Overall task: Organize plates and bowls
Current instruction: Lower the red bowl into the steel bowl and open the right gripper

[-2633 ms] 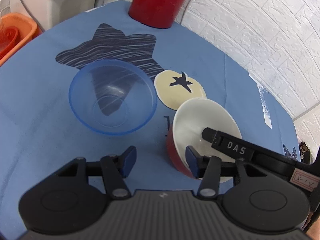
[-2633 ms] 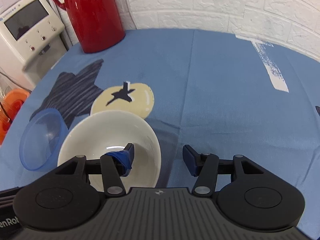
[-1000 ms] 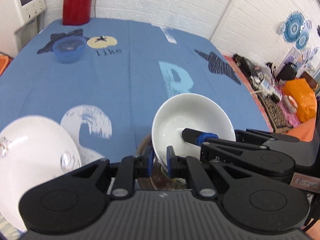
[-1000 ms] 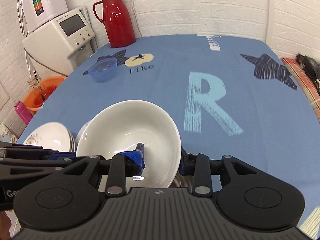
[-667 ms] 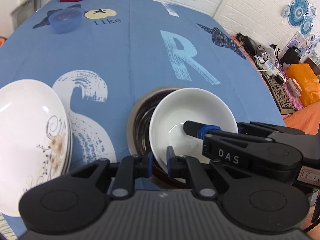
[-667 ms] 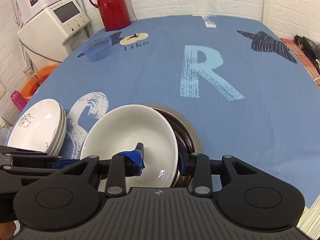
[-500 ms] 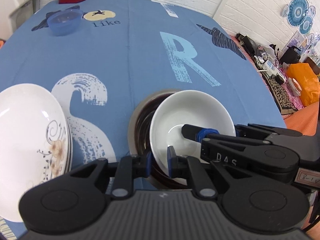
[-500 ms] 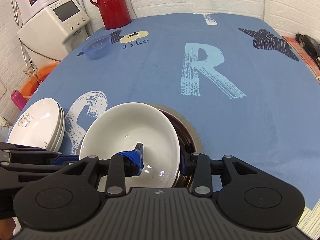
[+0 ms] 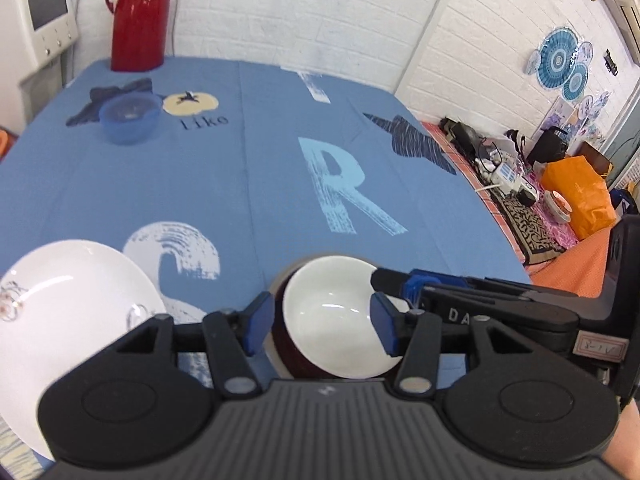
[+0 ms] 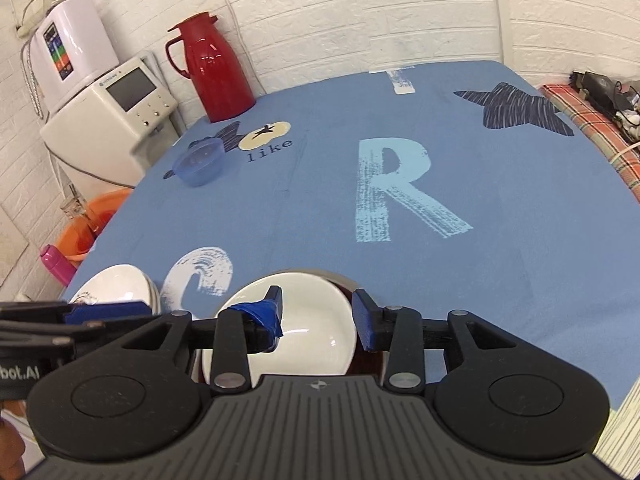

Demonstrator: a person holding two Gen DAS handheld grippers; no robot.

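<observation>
At the bottom centre of both views, the white bowl [image 9: 334, 326] sits nested in a dark bowl [image 9: 294, 362]. The left gripper [image 9: 320, 326] and right gripper [image 10: 318, 318] have jaws spread, holding nothing. Stacked white plates [image 9: 68, 312] lie lower left.

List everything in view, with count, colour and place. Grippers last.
white bowl: one, white inside and dark red outside, nested in the dark bowl at the near edge.
dark bowl: one, brown, under the white bowl.
plates: a white stack, near left; count unclear.
blue bowl: one, translucent, far left.
red jug: one, far corner.
tablecloth: one, blue, printed.
white appliances: two, beside the table.
orange basin: one, on the floor.
left gripper: open around the white bowl.
right gripper: open.
</observation>
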